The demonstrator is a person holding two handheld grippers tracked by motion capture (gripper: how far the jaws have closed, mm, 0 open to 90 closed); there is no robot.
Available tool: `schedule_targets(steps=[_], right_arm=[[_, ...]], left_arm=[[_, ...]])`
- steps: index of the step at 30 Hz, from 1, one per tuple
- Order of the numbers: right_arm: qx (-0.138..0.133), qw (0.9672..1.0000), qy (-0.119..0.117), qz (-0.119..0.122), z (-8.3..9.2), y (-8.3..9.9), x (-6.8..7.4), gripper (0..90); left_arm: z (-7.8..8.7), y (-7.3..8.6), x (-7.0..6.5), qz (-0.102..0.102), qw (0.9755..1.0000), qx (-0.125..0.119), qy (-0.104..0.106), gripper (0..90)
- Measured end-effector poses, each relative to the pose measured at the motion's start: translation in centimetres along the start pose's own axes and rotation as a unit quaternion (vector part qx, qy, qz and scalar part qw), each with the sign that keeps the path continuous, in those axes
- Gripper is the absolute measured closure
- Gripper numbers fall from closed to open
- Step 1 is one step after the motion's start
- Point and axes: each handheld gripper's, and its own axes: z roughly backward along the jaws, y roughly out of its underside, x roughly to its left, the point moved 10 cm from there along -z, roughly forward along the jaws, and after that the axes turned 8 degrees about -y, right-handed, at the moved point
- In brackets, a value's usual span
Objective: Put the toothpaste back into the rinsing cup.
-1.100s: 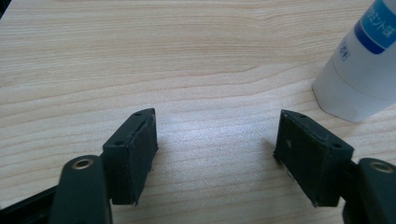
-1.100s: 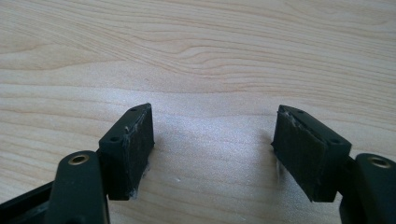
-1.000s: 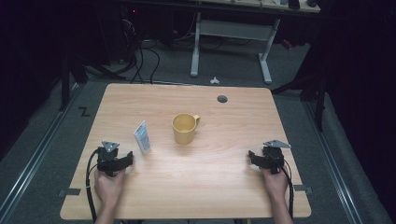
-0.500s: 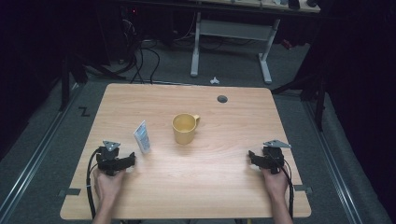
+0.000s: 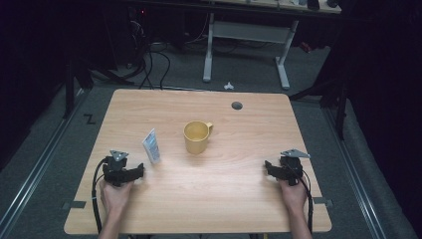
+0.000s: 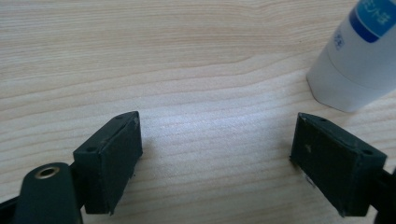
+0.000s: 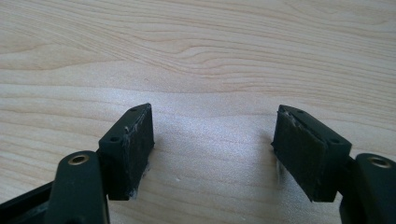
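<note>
A pale wooden table [image 5: 214, 199] carries two things near its middle: a yellow ceramic mug [image 5: 196, 137] standing upright with its handle turned to the right, and to its left a white plastic tube with a blue label [image 5: 152, 146].

The left gripper [image 5: 141, 172], black and held in the person's left hand [image 5: 115, 195], rests low on the table near its front left corner. Its jaws have just been opening and now stand wide apart with only bare wood between them. The tube lies just beyond it (in the left gripper view its white cap end [image 6: 348, 74] sits ahead of the right-hand jaw, not touching it).

The right gripper [image 5: 267, 166] rests well apart at the table's front right — jaws also spread wide, nothing between them, far from the mug.
</note>
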Motion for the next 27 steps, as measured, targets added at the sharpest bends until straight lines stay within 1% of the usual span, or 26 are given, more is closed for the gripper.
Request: schedule_targets(steps=[5,6,10,11,14,15,17,18,21,24,27], right_arm=[[0.0,1.0,0.0,0.0,0.0,0.0,0.0,29.1],[0.0,1.0,0.0,0.0,0.0,0.0,0.0,29.1],[0.0,1.0,0.0,0.0,0.0,0.0,0.0,29.1],[0.0,1.0,0.0,0.0,0.0,0.0,0.0,29.1],[0.0,1.0,0.0,0.0,0.0,0.0,0.0,29.1],[0.0,1.0,0.0,0.0,0.0,0.0,0.0,29.1],[0.0,1.0,0.0,0.0,0.0,0.0,0.0,29.1],[0.0,1.0,0.0,0.0,0.0,0.0,0.0,29.1],[0.0,1.0,0.0,0.0,0.0,0.0,0.0,29.1],[0.0,1.0,0.0,0.0,0.0,0.0,0.0,29.1],[0.0,1.0,0.0,0.0,0.0,0.0,0.0,29.1]], left_arm=[[0.3,0.1,-0.3,-0.007,1.0,-0.001,0.006,20.0],[0.4,0.1,-0.5,-0.012,0.9999,-0.001,0.007,20.1],[0.7,0.1,-0.7,-0.017,0.9998,-0.004,0.009,20.5],[0.9,0.1,-1.0,-0.018,0.9997,-0.007,0.014,21.4],[1.1,0.1,-1.2,-0.021,0.9996,-0.008,0.017,22.5],[1.3,0.1,-1.4,-0.021,0.9995,-0.008,0.023,22.7],[1.4,0.1,-1.5,-0.019,0.9994,-0.01,0.026,22.8],[1.7,0.1,-1.7,-0.014,0.9993,-0.014,0.031,22.9],[2.2,0.1,-2.0,-0.011,0.999,-0.022,0.038,23.2],[2.4,0.1,-2.3,-0.015,0.9987,-0.022,0.043,23.6],[2.8,0.1,-2.8,-0.018,0.9981,-0.021,0.056,22.9]])
